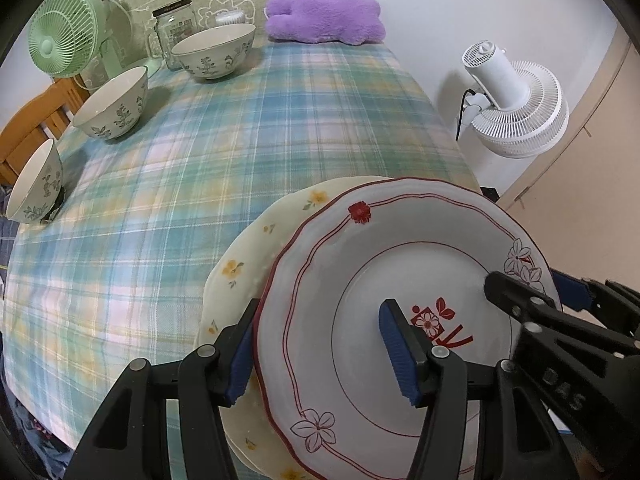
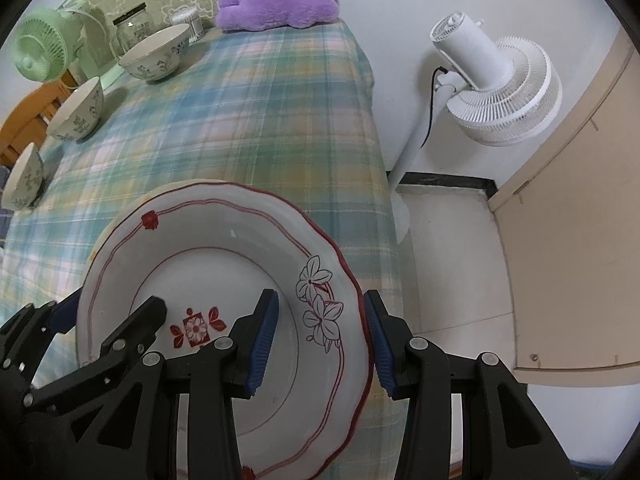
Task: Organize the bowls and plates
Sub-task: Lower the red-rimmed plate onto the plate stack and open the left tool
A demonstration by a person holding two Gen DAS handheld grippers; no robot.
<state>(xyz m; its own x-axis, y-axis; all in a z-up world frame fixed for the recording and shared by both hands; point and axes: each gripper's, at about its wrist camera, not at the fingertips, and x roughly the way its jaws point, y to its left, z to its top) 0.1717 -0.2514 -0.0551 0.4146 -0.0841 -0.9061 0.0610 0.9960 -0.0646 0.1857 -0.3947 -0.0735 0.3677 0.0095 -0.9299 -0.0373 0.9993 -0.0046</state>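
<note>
A white plate with a red scalloped rim and flower prints [image 1: 360, 264] [image 2: 224, 240] lies over a cream plate with yellow flowers [image 1: 240, 256] at the near right of the plaid table [image 1: 248, 128]. Whether it rests on the cream plate or hangs just above it, I cannot tell. My left gripper [image 1: 320, 348] [image 2: 108, 312] straddles the white plate's left rim, one pad at the edge and one in the well. My right gripper [image 2: 322, 340] [image 1: 536, 292] is shut the same way on the right rim. Three floral bowls [image 1: 214, 52] [image 1: 114, 104] [image 1: 38, 184] stand apart along the left side.
A green desk fan [image 1: 64, 32], a glass jar [image 1: 174, 24] and a purple plush [image 1: 324, 16] sit at the table's far end. A white floor fan [image 2: 500, 92] and a beige door [image 2: 568, 240] stand right of the table's edge. A wooden chair [image 1: 36, 120] is at the left.
</note>
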